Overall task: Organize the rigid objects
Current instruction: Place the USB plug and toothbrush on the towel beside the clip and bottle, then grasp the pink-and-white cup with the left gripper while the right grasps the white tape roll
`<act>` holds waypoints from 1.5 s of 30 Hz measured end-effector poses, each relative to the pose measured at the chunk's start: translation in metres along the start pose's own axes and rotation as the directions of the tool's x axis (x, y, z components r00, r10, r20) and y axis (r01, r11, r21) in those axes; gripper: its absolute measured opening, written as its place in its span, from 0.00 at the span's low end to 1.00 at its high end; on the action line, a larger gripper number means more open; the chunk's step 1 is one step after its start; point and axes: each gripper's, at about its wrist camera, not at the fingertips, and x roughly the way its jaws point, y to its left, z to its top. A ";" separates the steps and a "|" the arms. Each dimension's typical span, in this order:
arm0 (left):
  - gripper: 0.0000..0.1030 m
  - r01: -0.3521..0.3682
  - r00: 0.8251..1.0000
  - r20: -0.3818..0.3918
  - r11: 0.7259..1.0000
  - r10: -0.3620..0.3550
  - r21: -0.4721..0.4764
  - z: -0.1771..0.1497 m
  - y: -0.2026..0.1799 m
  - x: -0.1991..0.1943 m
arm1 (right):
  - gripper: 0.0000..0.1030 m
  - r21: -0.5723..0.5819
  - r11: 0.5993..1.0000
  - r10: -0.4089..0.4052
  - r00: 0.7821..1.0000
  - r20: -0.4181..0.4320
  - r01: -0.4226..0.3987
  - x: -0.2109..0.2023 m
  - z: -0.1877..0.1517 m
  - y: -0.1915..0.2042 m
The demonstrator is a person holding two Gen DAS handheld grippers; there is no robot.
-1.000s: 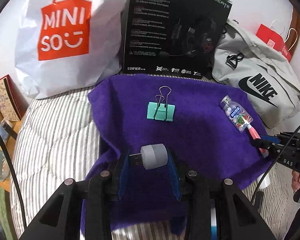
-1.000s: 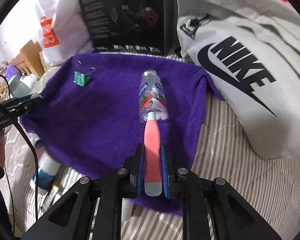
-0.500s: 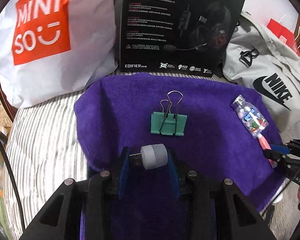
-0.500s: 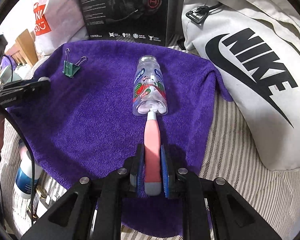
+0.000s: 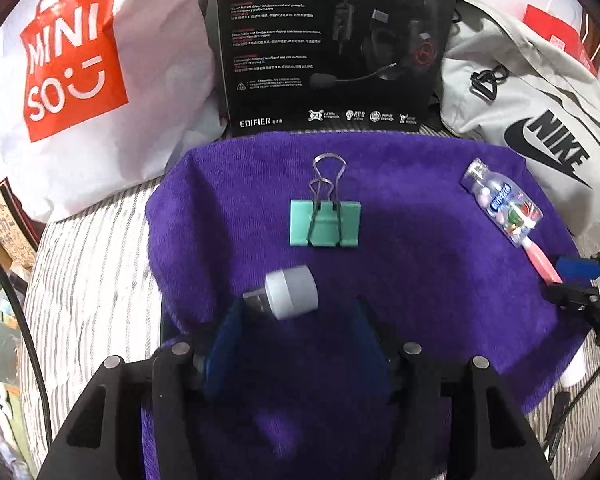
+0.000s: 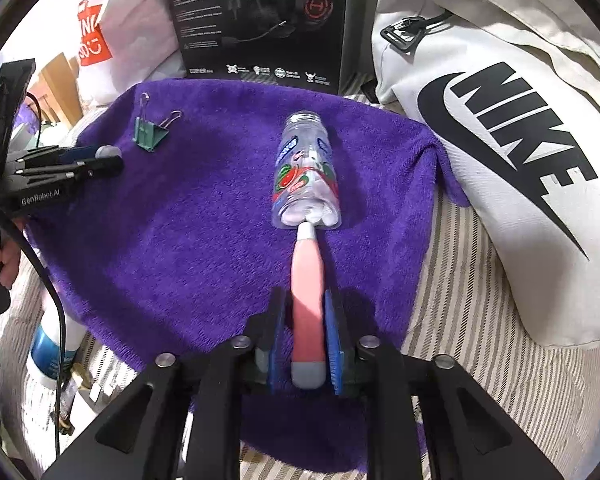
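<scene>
Fuzzy purple towel (image 5: pixel 420 280), ribbed bedding (image 5: pixel 92 272)

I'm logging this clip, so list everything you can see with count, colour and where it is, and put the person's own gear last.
towel: one, purple, spread on the striped bedding
binder clip: one, green, mid towel
USB plug: one, grey, on towel below the clip
candy bottle: one, clear, lying on towel's right part
pink tool: one, pink and grey, tip at the bottle's end
headset box: one, black, behind towel
Miniso bag: one, white and red, back left
Nike bag: one, grey, right
left hand-held gripper: one, black, jaws opening, plug freed
right hand-held gripper: one, black, jaws opening around pink tool
</scene>
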 end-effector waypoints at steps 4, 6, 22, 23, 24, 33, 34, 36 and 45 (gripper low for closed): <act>0.53 0.015 1.000 0.016 0.999 -0.014 -0.047 -0.008 0.003 -0.021 | 0.44 0.019 1.000 0.021 1.000 0.015 -0.021 -0.014 -0.004 0.000; 0.53 0.029 0.999 0.032 0.997 -0.027 -0.069 -0.013 0.005 -0.036 | 0.50 0.034 0.999 -0.005 1.000 0.031 0.004 -0.027 -0.007 -0.001; 0.53 0.058 0.998 0.031 0.998 -0.058 -0.026 -0.105 -0.018 -0.081 | 0.59 0.127 0.992 -0.006 0.991 0.131 -0.011 -0.113 -0.085 0.010; 0.53 0.063 0.998 0.025 0.998 -0.063 -0.013 -0.110 -0.020 -0.077 | 0.59 0.127 0.992 -0.004 0.991 0.130 -0.013 -0.115 -0.089 0.012; 0.53 0.065 0.998 0.025 0.998 -0.065 -0.005 -0.112 -0.022 -0.075 | 0.59 0.128 0.992 -0.002 0.992 0.129 -0.014 -0.116 -0.094 0.014; 0.53 0.074 0.996 0.035 0.991 -0.078 0.114 -0.112 -0.035 -0.059 | 0.59 0.166 0.986 -0.017 0.995 0.095 0.001 -0.122 -0.130 0.022; 0.53 0.078 0.996 0.037 0.989 -0.083 0.123 -0.111 -0.035 -0.059 | 0.59 0.167 0.986 -0.023 0.996 0.087 0.008 -0.121 -0.132 0.023; 0.52 0.086 0.995 0.039 0.985 -0.092 0.151 -0.108 -0.038 -0.058 | 0.59 0.167 0.986 -0.034 0.997 0.067 0.022 -0.117 -0.135 0.025; 0.38 0.131 0.988 0.050 0.972 -0.143 0.193 -0.106 -0.045 -0.057 | 0.59 0.155 0.987 -0.042 0.999 0.014 0.040 -0.100 -0.139 0.034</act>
